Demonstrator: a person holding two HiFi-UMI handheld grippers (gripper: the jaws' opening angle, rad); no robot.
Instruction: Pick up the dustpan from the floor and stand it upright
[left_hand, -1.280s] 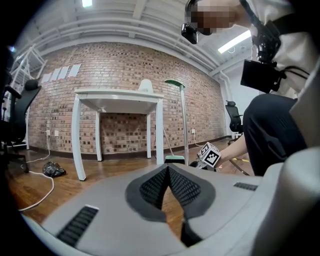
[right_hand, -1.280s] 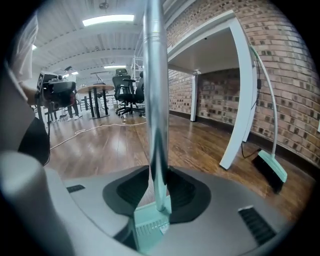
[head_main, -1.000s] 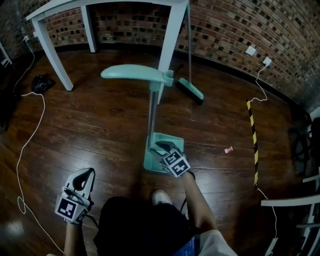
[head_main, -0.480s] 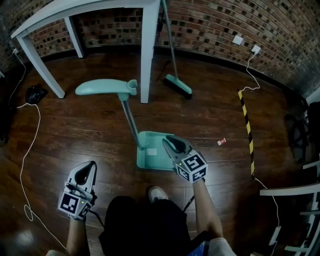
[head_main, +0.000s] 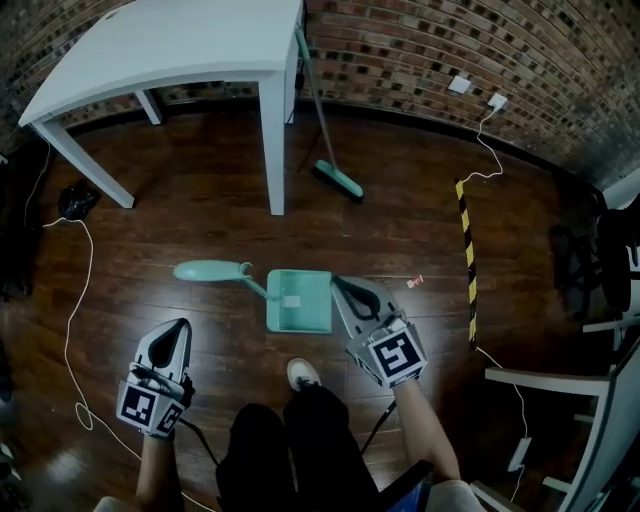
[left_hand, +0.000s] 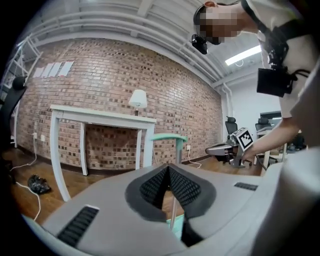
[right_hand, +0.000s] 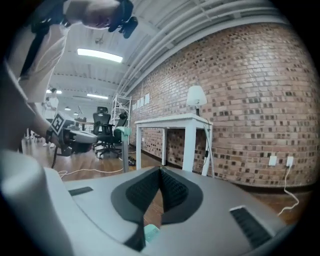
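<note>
Head view: a teal plastic long-handled dustpan (head_main: 298, 302) is seen standing upright on the dark wooden plank floor (head_main: 200, 215). Its square pan is set flat just ahead of the person's white shoe (head_main: 300, 373), and its thin pole is topped by a curved teal grip (head_main: 212, 270). It is touched by neither tool.

The left gripper (head_main: 178, 335) is held well to the pan's left. Its ribbed pads are pressed together with nothing between them, as is confirmed in the left gripper view, where only the pole is glimpsed beyond the closed tips. The right gripper (head_main: 348, 290) is shown just to the right of the pan, and its jaws are likewise pressed together and empty.

The placing is judged to be done, so only a clean retreat is called for. Both tools are best drawn straight back and away from the pole, since the overhanging grip probably makes the dustpan top-heavy and a light knock could tip it. The right tool, being nearer, should be cleared first and kept off the pan's rim. The dustpan should be watched briefly for any lean. If a wobble is noticed, the pole should be pinched again low down and the pan reseated flat. The teal broom (head_main: 335, 180) leaning by the white table (head_main: 180, 50) is well apart and need not be considered.
</note>
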